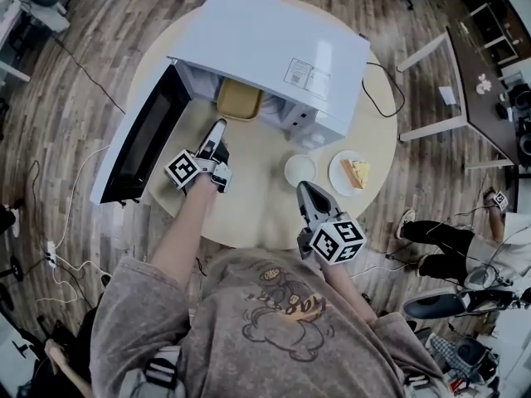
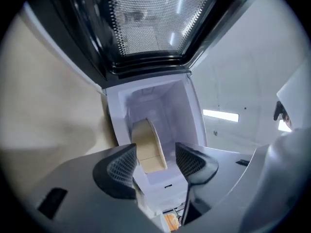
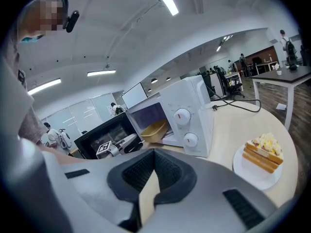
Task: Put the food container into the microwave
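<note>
The tan food container (image 1: 238, 98) lies inside the white microwave (image 1: 282, 48), whose black-windowed door (image 1: 141, 139) hangs open to the left. My left gripper (image 1: 218, 129) hovers just in front of the opening, open, with nothing between its fingers. In the left gripper view the container (image 2: 146, 144) shows in the cavity beyond the left gripper (image 2: 155, 163). My right gripper (image 1: 307, 191) is shut and empty over the table's front, near the cup. In the right gripper view the right gripper (image 3: 154, 155) points at the microwave (image 3: 189, 115), the container (image 3: 154, 129) and the left gripper (image 3: 138, 143).
A white cup (image 1: 299, 171) and a plate (image 1: 338, 175) with a cake slice (image 1: 358, 172) stand on the round table (image 1: 265, 214) in front of the microwave's dials. The microwave's cable (image 1: 383, 89) trails off to the right. Another person's legs (image 1: 440, 243) are at the right.
</note>
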{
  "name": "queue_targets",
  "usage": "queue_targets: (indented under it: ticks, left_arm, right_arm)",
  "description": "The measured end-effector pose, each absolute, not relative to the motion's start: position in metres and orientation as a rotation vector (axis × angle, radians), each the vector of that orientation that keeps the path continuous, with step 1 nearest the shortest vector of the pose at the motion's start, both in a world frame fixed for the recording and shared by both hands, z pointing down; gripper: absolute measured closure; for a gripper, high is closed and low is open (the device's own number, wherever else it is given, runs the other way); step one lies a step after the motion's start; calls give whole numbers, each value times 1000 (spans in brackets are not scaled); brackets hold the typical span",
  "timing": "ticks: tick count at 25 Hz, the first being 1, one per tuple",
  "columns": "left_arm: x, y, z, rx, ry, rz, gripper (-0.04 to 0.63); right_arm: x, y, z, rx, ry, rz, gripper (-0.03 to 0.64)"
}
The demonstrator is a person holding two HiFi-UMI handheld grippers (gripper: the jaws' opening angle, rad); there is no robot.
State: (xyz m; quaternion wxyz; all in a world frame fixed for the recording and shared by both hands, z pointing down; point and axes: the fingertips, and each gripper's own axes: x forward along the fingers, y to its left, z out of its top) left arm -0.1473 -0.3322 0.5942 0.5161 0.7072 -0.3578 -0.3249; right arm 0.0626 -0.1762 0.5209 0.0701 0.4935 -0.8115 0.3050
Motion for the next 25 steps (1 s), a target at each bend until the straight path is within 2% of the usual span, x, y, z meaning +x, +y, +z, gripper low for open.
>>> queue_targets:
  ticks: [6, 14, 25]
  left_arm:
    - [-142, -328, 580, 1789, -862, -745, 360]
    - [-141, -334, 589, 1783, -894, -701, 430]
    - [-134, -344, 587, 1762, -879, -697, 430]
  right_arm:
    - [60, -175, 519, 1474, -2450, 916, 617]
    - [64, -174, 519, 1481, -2444, 917, 617]
    - [65, -172, 516, 1492, -2438, 916, 617]
